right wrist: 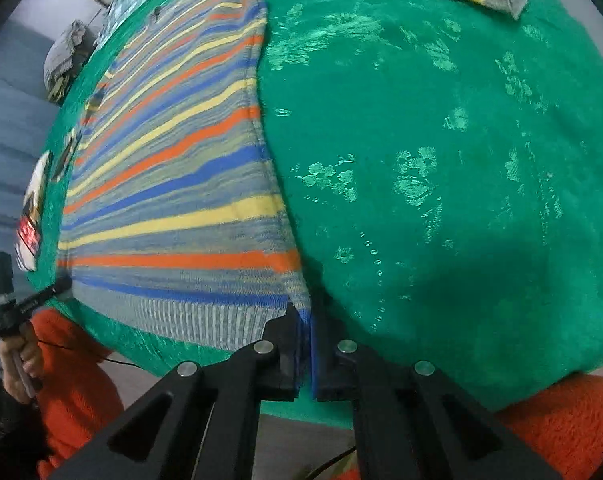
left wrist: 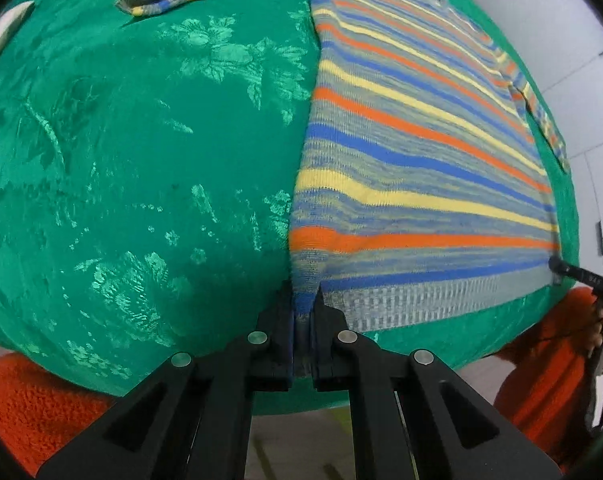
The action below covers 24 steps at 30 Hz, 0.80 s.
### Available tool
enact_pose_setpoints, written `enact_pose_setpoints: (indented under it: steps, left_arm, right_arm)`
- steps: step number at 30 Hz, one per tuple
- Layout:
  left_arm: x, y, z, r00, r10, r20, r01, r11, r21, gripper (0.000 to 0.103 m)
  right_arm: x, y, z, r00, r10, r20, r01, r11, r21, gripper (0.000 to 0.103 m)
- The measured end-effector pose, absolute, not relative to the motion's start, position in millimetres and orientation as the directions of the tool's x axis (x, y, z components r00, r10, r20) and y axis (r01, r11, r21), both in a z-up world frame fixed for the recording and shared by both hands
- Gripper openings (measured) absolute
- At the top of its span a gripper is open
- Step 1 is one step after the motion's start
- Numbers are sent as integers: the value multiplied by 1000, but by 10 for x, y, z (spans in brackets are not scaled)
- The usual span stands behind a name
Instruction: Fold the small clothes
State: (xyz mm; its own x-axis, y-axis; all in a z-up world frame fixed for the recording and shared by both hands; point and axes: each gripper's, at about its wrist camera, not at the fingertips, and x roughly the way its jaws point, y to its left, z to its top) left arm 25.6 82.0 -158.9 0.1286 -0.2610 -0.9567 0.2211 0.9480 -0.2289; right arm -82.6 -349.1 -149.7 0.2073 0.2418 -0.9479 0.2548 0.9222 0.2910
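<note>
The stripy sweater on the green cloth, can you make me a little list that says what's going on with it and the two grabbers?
garment: striped sweater, lying flat, sleeves spread out to the sides
surface: green flowered tablecloth
left gripper: shut on the sweater's bottom left corner
right gripper: shut on the sweater's bottom right corner
hem: ribbed grey band along the near table edge, between the two grippers
fold state: not yet folded
person: orange clothing visible below the table edge
</note>
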Motion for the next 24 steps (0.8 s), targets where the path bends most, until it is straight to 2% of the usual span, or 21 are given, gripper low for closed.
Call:
enact_pose_setpoints:
  steps: [3, 5, 6, 9, 11, 12, 14, 16, 17, 19, 22, 24]
  left_arm:
    - [226, 736, -1625, 160, -241, -957, 204, 957, -206, 6]
    - [153, 678, -1597, 189, -221, -957, 200, 963, -183, 13]
    - [108, 654, -1579, 190, -210, -959, 201, 964, -171, 17]
    - [-13, 731, -1433, 207, -179, -962, 208, 969, -135, 25]
    - [-62, 846, -1241, 261, -146, -954, 194, 976, -96, 26]
    - [-74, 919, -1120, 297, -134, -945, 180, 980, -82, 32]
    - [-34, 958, -926, 364, -139, -921, 165, 983, -83, 46]
    - [48, 897, -794, 412, -165, -896, 186, 978, -94, 67]
    - [96, 848, -772, 429, -169, -887, 203, 975, -88, 71]
    - [190, 701, -819, 454, -177, -873, 230, 970, -77, 72]
    - [247, 599, -1091, 433, -208, -877, 256, 961, -102, 72]
    - [222, 495, -1400, 385, -116, -916, 288, 958, 0, 69]
  right_arm:
    - [-798, -3383, -1484, 202, 202, -958, 238, 939, 248, 2]
    - [-757, -3243, -1446, 196, 152, -969, 197, 962, 190, 2]
    - [-769, -3180, -1415, 187, 136, -973, 179, 969, 169, 8]
    - [-895, -3150, -1267, 178, 88, -980, 167, 979, 118, 43]
    - [-942, -3127, -1112, 210, 42, -977, 156, 985, 76, 44]
    - [-958, -3111, -970, 248, -1, -969, 152, 988, 38, 44]
    - [-924, -3039, -762, 321, -32, -947, 142, 990, 15, 44]
    - [-823, -2910, -631, 388, -2, -922, 114, 992, 46, 46]
    - [-757, -2829, -614, 414, 27, -910, 97, 993, 73, 47]
    - [-608, -2626, -677, 436, 88, -896, 64, 990, 128, 52]
    - [-444, -2384, -1028, 419, 141, -897, 38, 984, 172, 52]
    - [-431, -2315, -1386, 352, 109, -930, 76, 987, 144, 52]
